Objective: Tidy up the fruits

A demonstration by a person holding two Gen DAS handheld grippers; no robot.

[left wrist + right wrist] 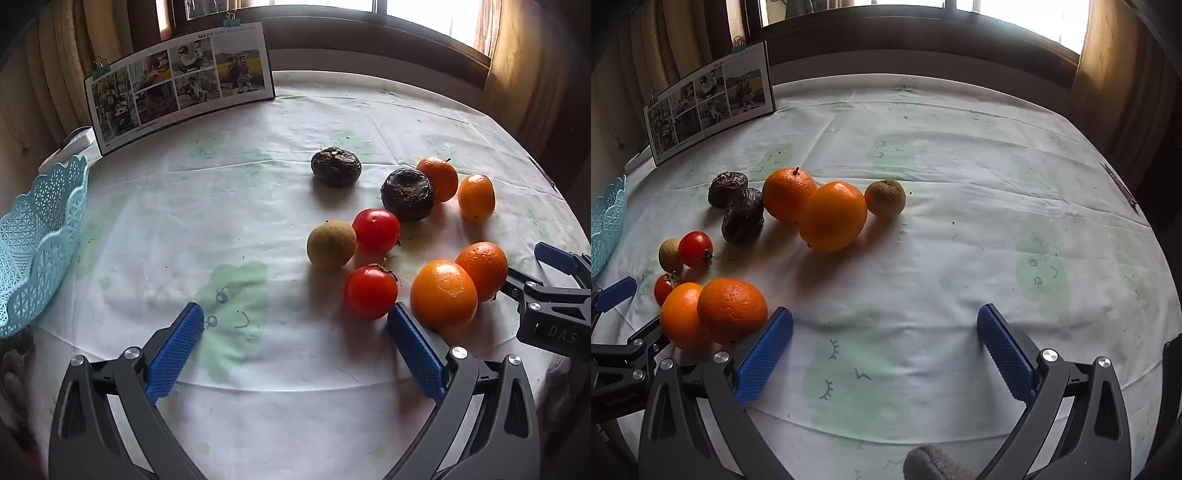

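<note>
Left claw (295,334): my blue pads stand wide apart, holding nothing, low over the desk (229,192); the right pad (413,354) sits just beside the nearest orange (443,293).
Right claw (885,332): spread wide and empty too; its left pad (764,354) is touching or nearly touching another orange (732,310).
Fruits: nine lie loose in a cluster on the white cloth in my left view, with two tomatoes (371,291), four orange ones, two dark wrinkled fruits (336,166) and a tan round one (331,248).
Tenth fruit: a brownish one (885,197) at the cluster's far right, seen from my right claw.
Basket (40,240): light blue lattice, at the desk's left edge, well apart from the fruit.
Photo card (181,79): propped upright at the back.
</note>
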